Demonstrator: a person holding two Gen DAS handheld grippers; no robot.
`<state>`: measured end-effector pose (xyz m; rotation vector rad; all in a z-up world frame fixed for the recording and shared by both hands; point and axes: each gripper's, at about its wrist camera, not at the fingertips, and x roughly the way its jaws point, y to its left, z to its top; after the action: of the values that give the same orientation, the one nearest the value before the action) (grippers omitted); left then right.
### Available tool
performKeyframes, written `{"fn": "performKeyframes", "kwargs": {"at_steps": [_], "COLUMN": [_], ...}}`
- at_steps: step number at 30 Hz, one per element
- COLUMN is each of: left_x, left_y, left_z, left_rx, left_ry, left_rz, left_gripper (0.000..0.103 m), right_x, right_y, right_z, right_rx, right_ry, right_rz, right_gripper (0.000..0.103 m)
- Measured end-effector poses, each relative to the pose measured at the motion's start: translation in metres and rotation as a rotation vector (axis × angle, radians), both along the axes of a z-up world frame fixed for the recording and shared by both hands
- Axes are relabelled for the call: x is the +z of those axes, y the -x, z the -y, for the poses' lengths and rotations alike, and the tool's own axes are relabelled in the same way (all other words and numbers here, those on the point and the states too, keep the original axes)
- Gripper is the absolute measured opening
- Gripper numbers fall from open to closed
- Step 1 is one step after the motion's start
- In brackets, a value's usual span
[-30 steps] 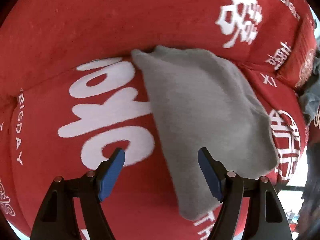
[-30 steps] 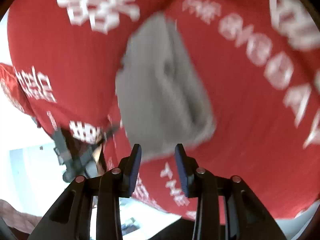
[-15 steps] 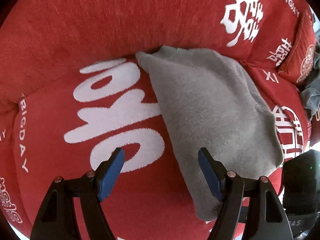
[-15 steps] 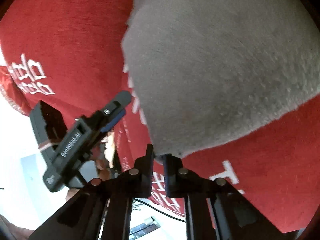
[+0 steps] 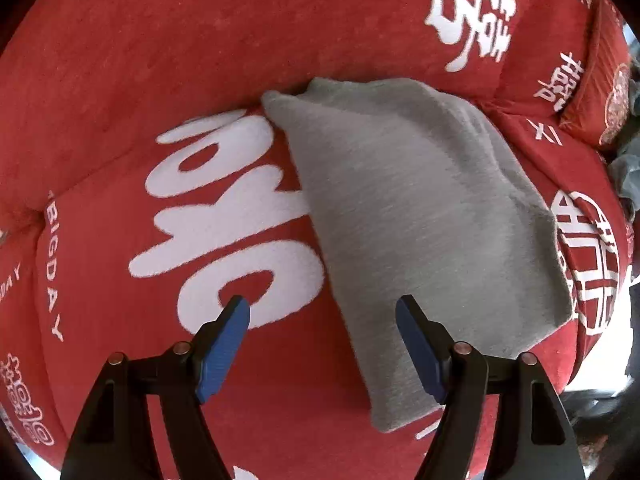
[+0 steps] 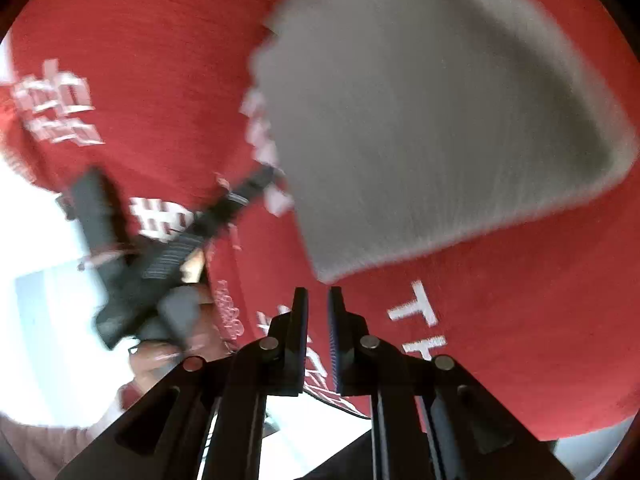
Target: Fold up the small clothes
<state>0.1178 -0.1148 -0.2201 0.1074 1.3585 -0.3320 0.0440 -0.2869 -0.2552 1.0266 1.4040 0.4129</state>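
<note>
A folded grey garment (image 5: pixel 420 208) lies flat on a red sofa seat printed with white letters (image 5: pixel 224 216). My left gripper (image 5: pixel 322 312) is open and empty, hovering over the garment's near left edge. In the right wrist view the grey garment (image 6: pixel 432 112) fills the upper right, blurred. My right gripper (image 6: pixel 318 296) has its jaws nearly together, with a narrow gap and nothing between them, just short of the garment's near corner. The left gripper (image 6: pixel 160 248) and the hand holding it show at the left of that view.
The red sofa back (image 5: pixel 200 32) rises behind the garment. A red cushion (image 5: pixel 604 80) and a grey-blue cloth (image 5: pixel 628 176) lie at the far right. The sofa's front edge and a pale floor (image 6: pixel 48 312) lie below left.
My right gripper has let go of the garment's corner and pulled back from it. My left gripper has stayed open and shifted slightly toward the garment.
</note>
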Motion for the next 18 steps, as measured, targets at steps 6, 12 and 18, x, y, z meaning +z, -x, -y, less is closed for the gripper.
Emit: {"fn": "performKeyframes", "kwargs": {"at_steps": [6, 12, 18], "left_x": [-0.015, -0.029, -0.028], "left_y": [0.007, 0.020, 0.022], "left_z": [0.026, 0.021, 0.026], "left_rx": [-0.050, -0.068, -0.068], "left_ry": [-0.033, -0.043, -0.059], "left_rz": [-0.031, -0.086, -0.104], "left_gripper": [0.076, 0.077, 0.077], "right_x": [0.010, -0.053, -0.034], "right_y": [-0.038, 0.002, 0.011], "right_z": [0.056, 0.085, 0.089], "right_rx": [-0.097, -0.268, -0.230], "right_ry": [0.154, 0.063, 0.114], "right_rz": [0.045, -0.157, -0.116], "right_gripper": [0.013, 0.008, 0.009]}}
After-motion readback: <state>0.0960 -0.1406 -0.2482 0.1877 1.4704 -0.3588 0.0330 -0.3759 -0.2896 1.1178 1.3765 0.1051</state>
